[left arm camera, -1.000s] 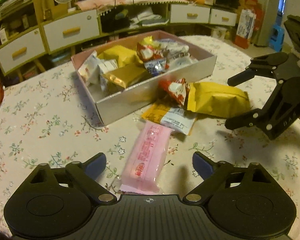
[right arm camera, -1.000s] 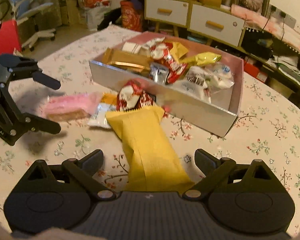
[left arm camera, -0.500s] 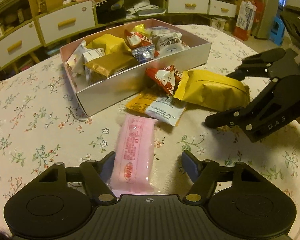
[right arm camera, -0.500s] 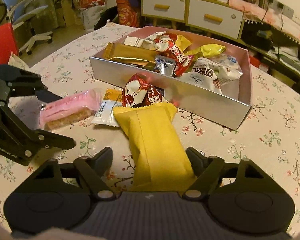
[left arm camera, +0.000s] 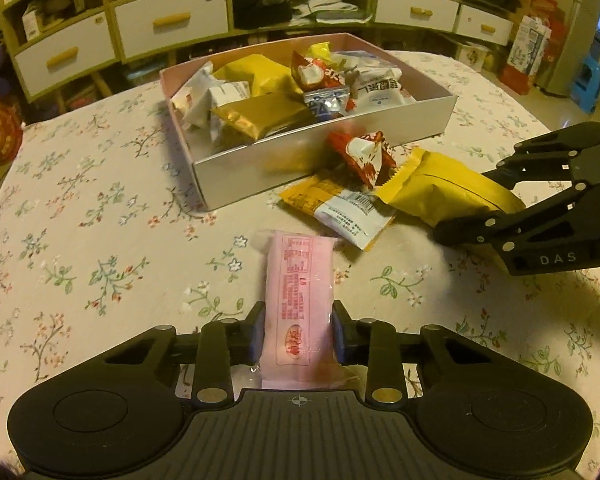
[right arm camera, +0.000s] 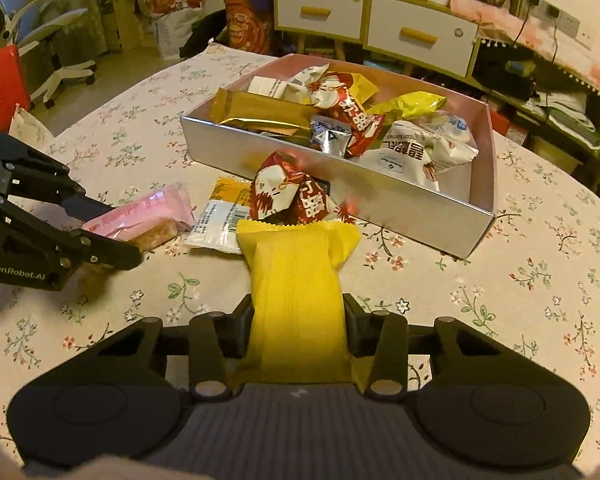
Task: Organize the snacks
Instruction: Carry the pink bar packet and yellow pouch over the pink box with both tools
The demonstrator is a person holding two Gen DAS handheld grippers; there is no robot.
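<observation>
Floral cloth is spread over the round table, w/ a pale cardboard box set toward its far side. Most of the job looks done already: the box is well filled w/ assorted packets, incl. a gold bar and several white, yellow and red wrappers. Four snacks are left outside it, on the cloth just in front of the near wall. Largest of these, a yellow pouch, is pinched at its near end by the right gripper, whose jaws are closing, pads already pressed into the sides. Next, a pink wafer bar is clamped at its near end by the left gripper, pressed tight on both flanks; it lies flat on the cloth, not yet lifted. An orange-and-white flat packet is seen between the two, partly tucked under the pouch's far end, ungripped. Smallest, a red-and-white sachet rests against the box wall, touching the pouch's crimped edge. Judged remaining: both held items to be carried into the box, then the flat packet and sachet. Space inside appears tightest at the middle; the right-hand end looks emptier.
</observation>
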